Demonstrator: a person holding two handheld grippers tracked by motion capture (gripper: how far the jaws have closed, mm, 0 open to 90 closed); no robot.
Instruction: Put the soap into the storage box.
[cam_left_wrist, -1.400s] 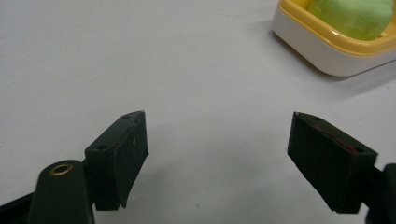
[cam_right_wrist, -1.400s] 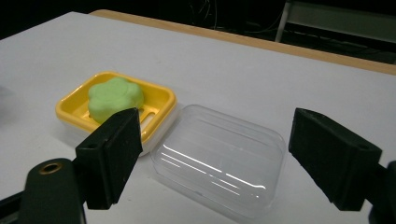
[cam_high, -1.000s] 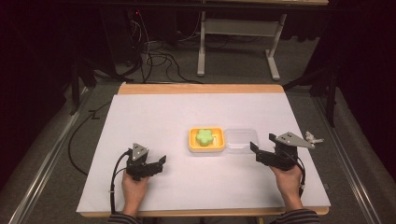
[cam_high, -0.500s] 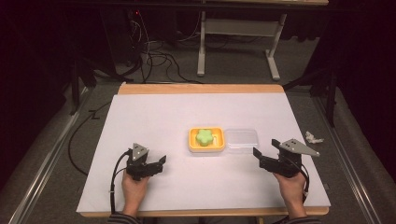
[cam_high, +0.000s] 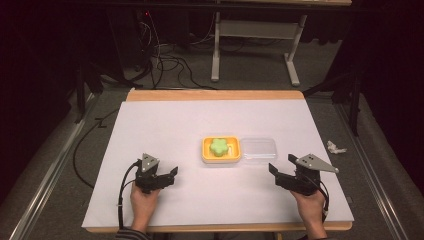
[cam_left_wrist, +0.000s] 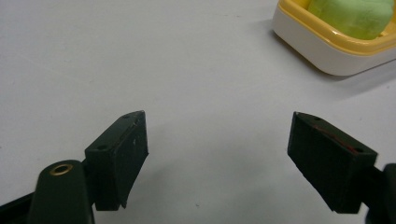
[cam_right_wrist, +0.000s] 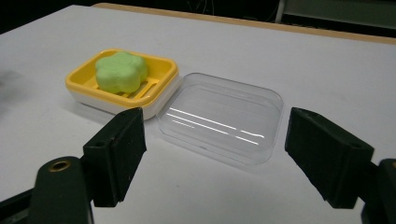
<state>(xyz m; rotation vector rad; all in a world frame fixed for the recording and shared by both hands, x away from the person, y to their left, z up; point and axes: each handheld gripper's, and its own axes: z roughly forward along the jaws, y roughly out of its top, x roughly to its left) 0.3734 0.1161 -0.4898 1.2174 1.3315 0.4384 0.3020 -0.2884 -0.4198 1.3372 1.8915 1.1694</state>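
The clear lid (cam_right_wrist: 222, 117) lies flat, touching the right side of the yellow soap dish (cam_high: 221, 150) mid-table, just ahead and left of the nearer right gripper (cam_high: 278, 174), jaws wide, while the left gripper (cam_high: 169, 176) waits wide open.

My high view looks forward and down on the whole table (cam_high: 165, 125). My left gripper view sits low and close, catching a corner of the soap dish (cam_left_wrist: 322, 44). My right gripper view, also low, faces the same dish (cam_right_wrist: 140, 100) and a clear lid (cam_right_wrist: 222, 116).
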